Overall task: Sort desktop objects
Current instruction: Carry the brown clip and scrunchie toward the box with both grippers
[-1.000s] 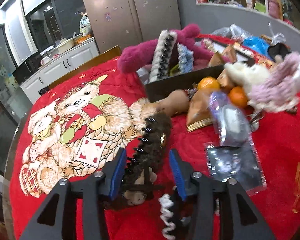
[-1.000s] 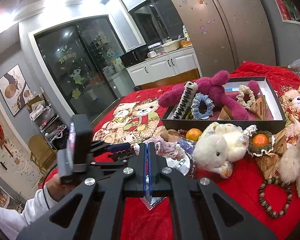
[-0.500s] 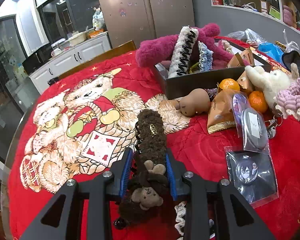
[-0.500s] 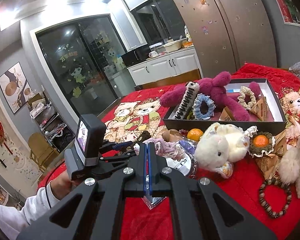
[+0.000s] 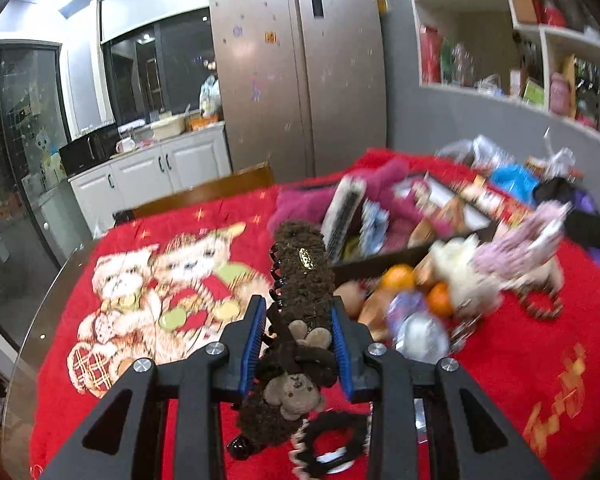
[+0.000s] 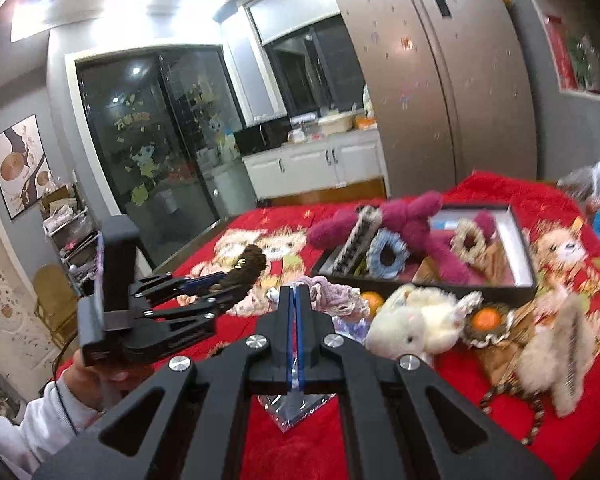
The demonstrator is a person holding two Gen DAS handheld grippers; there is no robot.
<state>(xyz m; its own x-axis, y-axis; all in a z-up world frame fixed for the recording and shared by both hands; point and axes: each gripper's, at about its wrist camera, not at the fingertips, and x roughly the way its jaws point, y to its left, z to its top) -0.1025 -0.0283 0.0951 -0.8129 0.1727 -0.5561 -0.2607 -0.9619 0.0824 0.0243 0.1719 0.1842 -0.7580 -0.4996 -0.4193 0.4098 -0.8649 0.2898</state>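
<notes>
My left gripper (image 5: 298, 336) is shut on a long brown fuzzy hair clip (image 5: 302, 276) with a small teddy bear on it, and holds it above the red tablecloth. The right wrist view shows this gripper (image 6: 210, 286) with the clip (image 6: 248, 266) raised at the left. My right gripper (image 6: 294, 312) is shut with nothing visibly between its pads, and a clear plastic packet (image 6: 296, 408) lies under it. A black box (image 6: 526, 280) at the back right holds a magenta plush (image 6: 416, 226), scrunchies and a striped hair clip (image 6: 358, 246).
Between the grippers and the box lie a white plush rabbit (image 6: 416, 326), oranges (image 5: 398, 278), a lilac knitted item (image 6: 334, 292) and snack packets. A black scrunchie (image 5: 330, 438) lies under the left gripper. A bead bracelet (image 6: 536, 416) and a beige fluffy toy (image 6: 564, 352) lie at the right.
My left gripper closed on the brown hair clip and lifted it off the cloth, tilting upward. The right gripper stayed shut and rose slightly.
</notes>
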